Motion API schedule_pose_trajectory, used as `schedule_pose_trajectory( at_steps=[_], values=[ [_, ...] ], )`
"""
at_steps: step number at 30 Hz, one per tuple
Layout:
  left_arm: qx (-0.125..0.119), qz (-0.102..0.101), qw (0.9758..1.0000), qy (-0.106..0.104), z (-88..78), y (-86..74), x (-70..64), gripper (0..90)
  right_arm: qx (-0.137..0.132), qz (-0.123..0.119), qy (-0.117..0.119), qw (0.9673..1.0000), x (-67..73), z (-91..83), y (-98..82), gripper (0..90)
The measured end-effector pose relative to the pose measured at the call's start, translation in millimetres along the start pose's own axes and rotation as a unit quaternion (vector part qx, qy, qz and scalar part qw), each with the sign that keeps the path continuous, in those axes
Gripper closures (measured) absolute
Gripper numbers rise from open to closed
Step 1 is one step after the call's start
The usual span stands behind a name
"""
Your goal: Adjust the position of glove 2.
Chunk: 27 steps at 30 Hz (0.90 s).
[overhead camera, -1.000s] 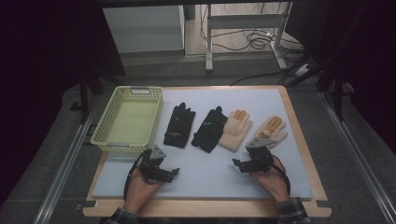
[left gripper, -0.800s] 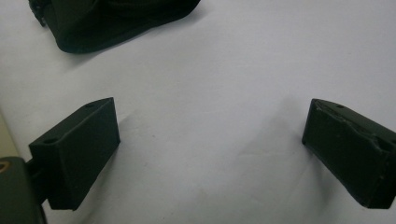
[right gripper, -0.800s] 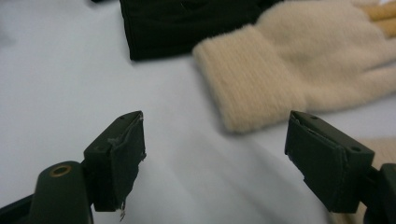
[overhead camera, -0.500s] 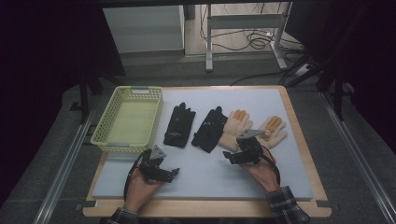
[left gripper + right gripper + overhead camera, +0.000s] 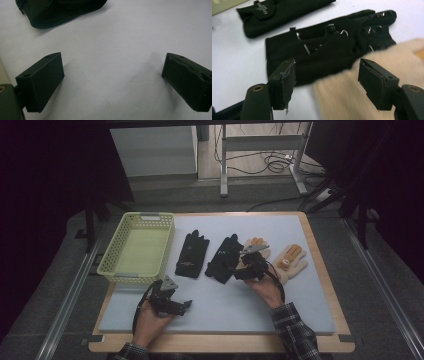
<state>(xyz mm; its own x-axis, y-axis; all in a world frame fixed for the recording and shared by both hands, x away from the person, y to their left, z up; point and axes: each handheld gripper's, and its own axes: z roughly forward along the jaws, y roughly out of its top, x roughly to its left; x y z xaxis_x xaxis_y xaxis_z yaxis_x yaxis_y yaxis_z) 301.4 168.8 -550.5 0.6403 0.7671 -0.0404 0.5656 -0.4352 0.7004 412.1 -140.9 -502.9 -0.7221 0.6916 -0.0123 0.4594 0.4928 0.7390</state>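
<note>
Four gloves lie in a row on the pale mat (image 5: 225, 312): two black ones (image 5: 191, 254) (image 5: 223, 258) and two cream ones with orange patches (image 5: 256, 243) (image 5: 291, 261). My right gripper (image 5: 238, 271) hovers over the cuffs of the second black glove (image 5: 332, 47) and the nearer cream glove (image 5: 352, 100). Its jaws (image 5: 327, 82) stand open and have just been closing a little, with the cream cuff's edge below the gap and no pad pressing on it. My left gripper (image 5: 186, 306) rests near the front left of the mat, open (image 5: 112, 77), nothing between its jaws.
A yellow-green mesh basket (image 5: 116, 255) stands at the mat's back left, beside the first black glove (image 5: 282, 12). A black glove's cuff (image 5: 62, 10) lies beyond my left jaws. The wooden table edge (image 5: 220, 344) frames the mat; dark floor and cables lie beyond.
My right gripper has moved left and away from the front edge, from beside the far cream glove to the cuffs of the black and near cream gloves. The left gripper has stayed put.
</note>
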Motion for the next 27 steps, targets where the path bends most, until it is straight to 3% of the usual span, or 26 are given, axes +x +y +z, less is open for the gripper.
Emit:
schedule_pose_trajectory(
  at_steps=[11, 14, 18, 20, 21, 22, 27],
  values=[
    [0.0, 0.0, 1.0, 0.0, 0.0, 0.0, 0.0, 4.0, 0.01, 0.006, -0.02, 0.9997, -4.1, 42.8, 29.8, 25.2],
    [0.0, 0.0, 1.0, 0.0, 0.0, -0.1, 0.0, 4.0, 0.024, 0.01, -0.043, 0.9987, -7.3, 55.8, 33.6, 23.2],
    [0.0, 0.0, 1.0, 0.0, 0.0, -0.1, 0.0, 4.0, 0.046, 0.011, -0.053, 0.9975, -12.7, 69.0, 32.6, 23.0],
    [0.0, 0.0, 1.0, 0.0, 0.1, -0.1, -0.1, 4.0, 0.048, 0.015, -0.055, 0.9972, -12.5, 69.4, 32.9, 32.1],
    [0.0, 0.0, 1.0, 0.0, 0.1, 0.0, 0.0, 4.0, 0.049, 0.018, -0.043, 0.9977, -12.4, 69.0, 33.2, 40.4],
    [0.0, 0.0, 1.0, 0.0, 0.1, 0.0, 0.0, 4.0, 0.048, 0.023, -0.04, 0.9978, -12.2, 69.0, 32.9, 43.2],
    [0.0, 0.0, 1.0, 0.0, 0.1, 0.0, -0.1, 4.0, 0.041, 0.02, -0.041, 0.9981, -9.8, 65.9, 30.9, 72.3]
  ],
)
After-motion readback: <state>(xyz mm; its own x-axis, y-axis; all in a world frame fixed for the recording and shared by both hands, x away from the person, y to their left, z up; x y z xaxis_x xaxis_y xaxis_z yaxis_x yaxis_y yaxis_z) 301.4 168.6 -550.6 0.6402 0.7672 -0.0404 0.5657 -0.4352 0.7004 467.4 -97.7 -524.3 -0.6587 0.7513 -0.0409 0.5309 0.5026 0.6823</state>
